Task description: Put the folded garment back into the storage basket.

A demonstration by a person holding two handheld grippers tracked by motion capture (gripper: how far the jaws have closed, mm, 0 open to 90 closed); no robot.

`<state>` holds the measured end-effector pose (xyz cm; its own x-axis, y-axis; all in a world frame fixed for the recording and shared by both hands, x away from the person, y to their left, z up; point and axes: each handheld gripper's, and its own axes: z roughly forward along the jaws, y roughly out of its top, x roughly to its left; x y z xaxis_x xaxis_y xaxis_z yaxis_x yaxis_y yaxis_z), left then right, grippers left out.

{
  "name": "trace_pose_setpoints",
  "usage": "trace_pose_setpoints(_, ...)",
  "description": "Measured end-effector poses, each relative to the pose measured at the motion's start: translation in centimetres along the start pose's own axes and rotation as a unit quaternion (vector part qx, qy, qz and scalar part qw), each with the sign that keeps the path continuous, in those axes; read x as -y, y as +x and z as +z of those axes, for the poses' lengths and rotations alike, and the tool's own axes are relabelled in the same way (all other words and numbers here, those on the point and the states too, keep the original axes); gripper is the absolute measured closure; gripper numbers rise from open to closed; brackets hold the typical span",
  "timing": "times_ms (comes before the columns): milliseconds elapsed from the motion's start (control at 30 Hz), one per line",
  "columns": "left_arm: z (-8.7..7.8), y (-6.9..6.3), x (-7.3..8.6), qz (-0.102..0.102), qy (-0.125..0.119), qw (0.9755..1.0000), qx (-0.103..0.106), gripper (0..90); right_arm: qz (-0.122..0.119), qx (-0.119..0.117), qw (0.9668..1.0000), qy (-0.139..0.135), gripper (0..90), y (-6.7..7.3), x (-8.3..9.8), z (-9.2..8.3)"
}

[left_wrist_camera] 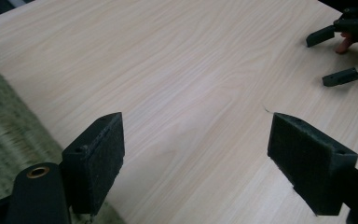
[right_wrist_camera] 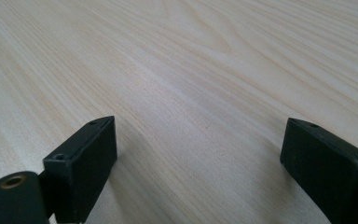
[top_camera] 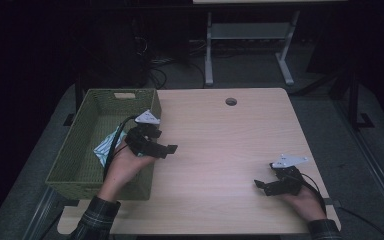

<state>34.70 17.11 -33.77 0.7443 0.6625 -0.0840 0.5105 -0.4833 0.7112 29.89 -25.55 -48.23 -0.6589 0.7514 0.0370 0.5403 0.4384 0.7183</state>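
We hold the left gripper (top_camera: 166,148) empty, jaws apart, over the basket (top_camera: 87,115) rim; the packet (top_camera: 106,146) lies just left, inside. The right gripper (top_camera: 261,186), also spread and empty, sits well apart.

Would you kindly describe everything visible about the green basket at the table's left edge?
The green basket is a rectangular, woven-looking bin with a handle slot in its far wall. It sits upright at the table's left edge, overhanging it. A white-and-teal patterned item lies inside. The left gripper, jaws open, is held above its right wall.
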Motion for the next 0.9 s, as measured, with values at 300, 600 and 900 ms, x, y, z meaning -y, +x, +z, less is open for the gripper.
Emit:
trace_pose_setpoints(300,2.4,-2.6,-0.2,0.014,-0.002,0.9998,0.015,17.4,0.0,0.0,1.0,0.0,10.3,0.0,0.0,0.0)
trace_pose_setpoints(600,5.4,-4.2,0.2,0.021,0.004,0.9996,0.015,16.8,0.0,0.0,1.0,0.0,10.3,0.0,0.0,0.0)
trace_pose_setpoints(900,7.5,-4.9,1.1,0.023,0.013,0.9995,0.016,16.7,0.0,0.0,1.0,0.0,10.3,0.0,0.0,0.0)
